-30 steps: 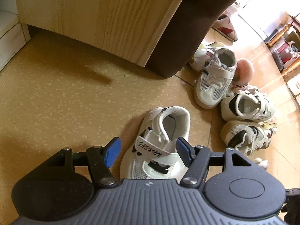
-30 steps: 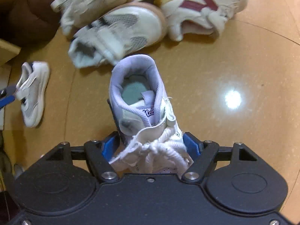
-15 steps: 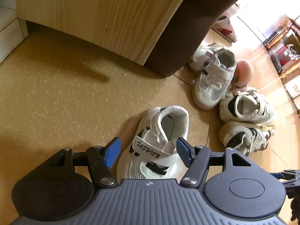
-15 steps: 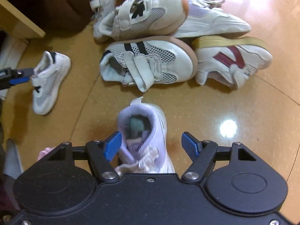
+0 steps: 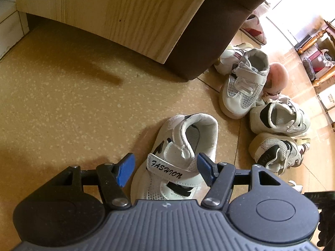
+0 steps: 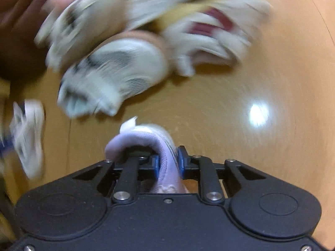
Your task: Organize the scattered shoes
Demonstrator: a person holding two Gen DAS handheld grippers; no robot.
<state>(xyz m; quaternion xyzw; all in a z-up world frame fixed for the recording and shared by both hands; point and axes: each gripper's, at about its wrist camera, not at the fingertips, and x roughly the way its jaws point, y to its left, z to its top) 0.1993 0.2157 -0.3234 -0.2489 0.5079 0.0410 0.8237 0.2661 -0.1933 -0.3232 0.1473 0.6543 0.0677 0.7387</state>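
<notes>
A white child's shoe (image 5: pixel 188 138) with a "FASHION" strap stands on the floor in the left wrist view. My left gripper (image 5: pixel 165 171) is open astride its front, and the blue pads (image 5: pixel 125 170) stand clear of its sides. In the right wrist view, which is blurred by motion, my right gripper (image 6: pixel 168 164) has its jaws closing on a lilac shoe (image 6: pixel 138 138). One pad is inside the ankle opening and the other outside, and both press on the collar's right wall.
A light wooden cabinet (image 5: pixel 117 10) and a dark brown piece of furniture (image 5: pixel 209 41) stand behind the white shoe. Several small shoes (image 5: pixel 245 83) lie heaped to the right. In the right wrist view, a mesh shoe (image 6: pixel 117 73) and a red-striped shoe (image 6: pixel 209 35) lie ahead.
The right gripper's jaws went from wide apart around the lilac shoe to pinched on its collar wall, and that view rolled and blurred. The left gripper and white shoe stayed put.
</notes>
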